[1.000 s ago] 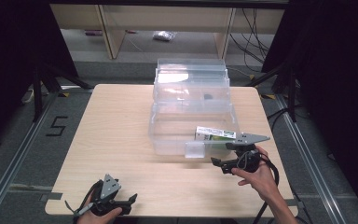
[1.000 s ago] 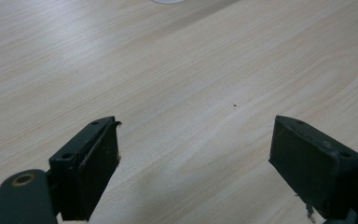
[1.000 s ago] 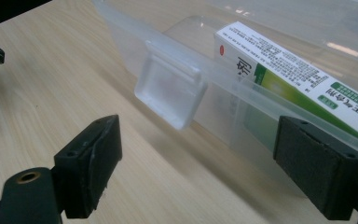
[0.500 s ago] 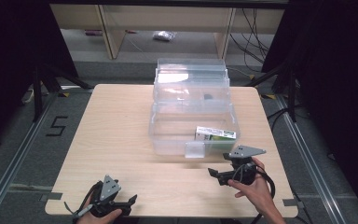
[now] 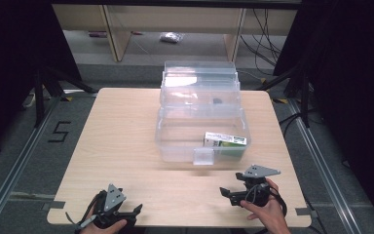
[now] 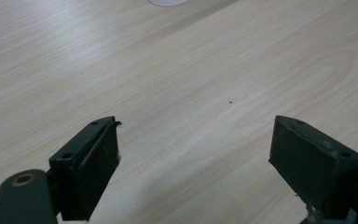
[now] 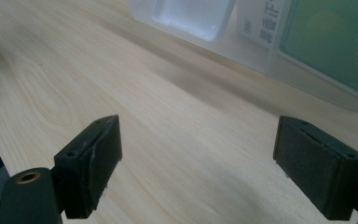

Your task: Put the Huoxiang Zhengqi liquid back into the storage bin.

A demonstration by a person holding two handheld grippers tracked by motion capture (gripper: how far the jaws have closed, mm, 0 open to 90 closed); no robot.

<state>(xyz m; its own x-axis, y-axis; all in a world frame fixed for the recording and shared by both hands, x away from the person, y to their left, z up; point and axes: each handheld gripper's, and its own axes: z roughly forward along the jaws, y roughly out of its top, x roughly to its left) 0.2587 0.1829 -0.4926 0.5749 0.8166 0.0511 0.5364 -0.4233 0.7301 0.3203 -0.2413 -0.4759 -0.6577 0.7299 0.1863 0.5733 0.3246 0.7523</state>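
Where the table [image 5: 126,146] comes nearest the person, the left gripper [image 5: 137,209] lies low by the front edge, held in a hand [image 5: 108,225], its jaws spread wide over bare wood with nothing between them. To its right, well apart, the right gripper [image 5: 222,193] rests in the other hand [image 5: 263,210], also released, jaws wide and empty; in the right gripper view they open toward the front wall of the bin [image 7: 261,56], which stands just beyond. Farther on, that clear bin [image 5: 173,146] sits at the table's middle with its lid [image 5: 199,83] thrown back. A green-and-white box [image 5: 225,141] lies inside it, in the right front corner, against the floor of the bin.
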